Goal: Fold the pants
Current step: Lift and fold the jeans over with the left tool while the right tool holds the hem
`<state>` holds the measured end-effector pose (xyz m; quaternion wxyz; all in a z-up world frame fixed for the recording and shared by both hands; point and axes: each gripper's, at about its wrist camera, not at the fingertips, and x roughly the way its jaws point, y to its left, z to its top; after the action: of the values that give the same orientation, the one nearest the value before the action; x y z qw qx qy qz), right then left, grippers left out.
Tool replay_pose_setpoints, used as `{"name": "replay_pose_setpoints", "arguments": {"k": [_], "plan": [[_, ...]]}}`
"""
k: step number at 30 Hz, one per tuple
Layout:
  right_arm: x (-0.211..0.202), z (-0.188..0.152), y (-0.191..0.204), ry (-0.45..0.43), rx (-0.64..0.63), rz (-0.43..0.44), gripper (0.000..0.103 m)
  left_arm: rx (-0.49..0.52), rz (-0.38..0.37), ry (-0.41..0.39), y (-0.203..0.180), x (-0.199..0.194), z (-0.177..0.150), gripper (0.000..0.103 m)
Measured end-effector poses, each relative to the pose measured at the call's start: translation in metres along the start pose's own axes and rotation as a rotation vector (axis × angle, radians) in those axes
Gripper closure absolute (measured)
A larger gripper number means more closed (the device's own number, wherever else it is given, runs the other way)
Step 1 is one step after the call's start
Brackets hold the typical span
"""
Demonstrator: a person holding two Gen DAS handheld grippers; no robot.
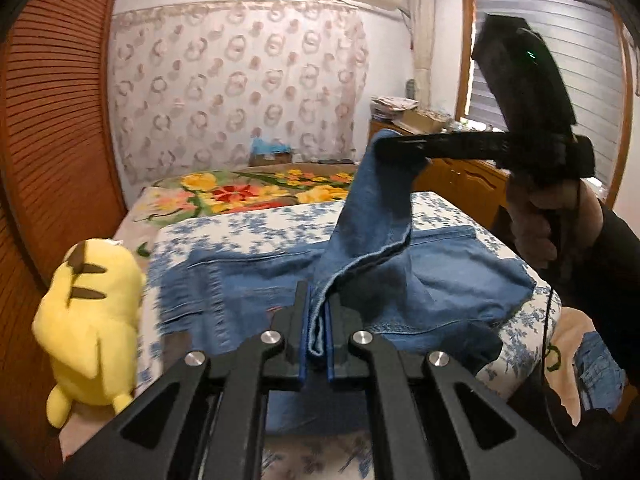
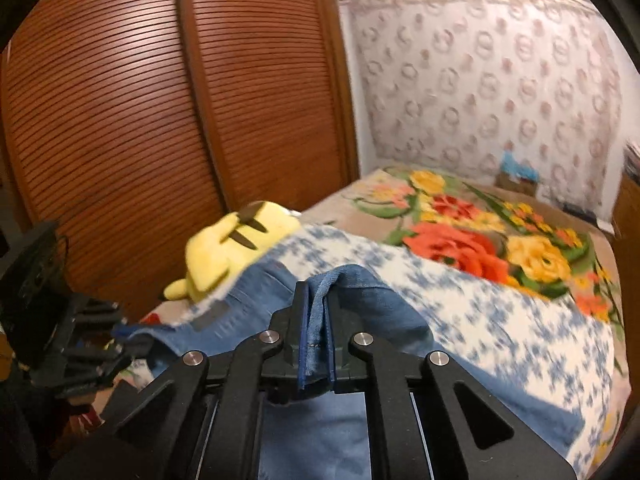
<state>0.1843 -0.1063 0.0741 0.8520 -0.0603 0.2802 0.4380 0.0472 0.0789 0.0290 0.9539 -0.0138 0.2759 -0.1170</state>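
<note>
**Both grippers clenched on the jeans above the bed**

The left gripper (image 1: pixel 318 320) is closed on a hem of the blue pants (image 1: pixel 440 280); the right gripper (image 2: pixel 318 320) is closed on another edge and holds it higher. The rest of the pants lies on the blue-flowered sheet (image 1: pixel 248 232) (the far part of the bed has a bright floral blanket (image 1: pixel 240 192)). A yellow plush toy (image 1: pixel 92 320) sits at the left edge, touching the denim; a slatted wooden wardrobe (image 2: pixel 160 120) stands close behind it.
</note>
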Motion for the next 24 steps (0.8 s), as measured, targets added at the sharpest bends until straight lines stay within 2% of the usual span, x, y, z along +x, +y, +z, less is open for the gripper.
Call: {"name": "replay_pose_setpoints", "arguments": {"k": [7,15,22,24], "plan": [[0.054,0.020,0.047,0.031,-0.053,0.067,0.099,-0.086,0.056,0.015,0.039,-0.012,-0.024,0.100],[0.133,0.021,0.066,0.129,-0.063,0.006,0.099,-0.147,0.098,0.089,0.065,0.012,-0.054,0.099],[0.178,0.014,0.064,0.196,-0.034,-0.035,0.099,-0.172,0.111,0.144,0.076,0.028,-0.071,0.087],[0.182,0.015,0.063,0.204,-0.012,-0.039,0.095,-0.175,0.114,0.150,0.077,0.029,-0.075,0.084]]}}
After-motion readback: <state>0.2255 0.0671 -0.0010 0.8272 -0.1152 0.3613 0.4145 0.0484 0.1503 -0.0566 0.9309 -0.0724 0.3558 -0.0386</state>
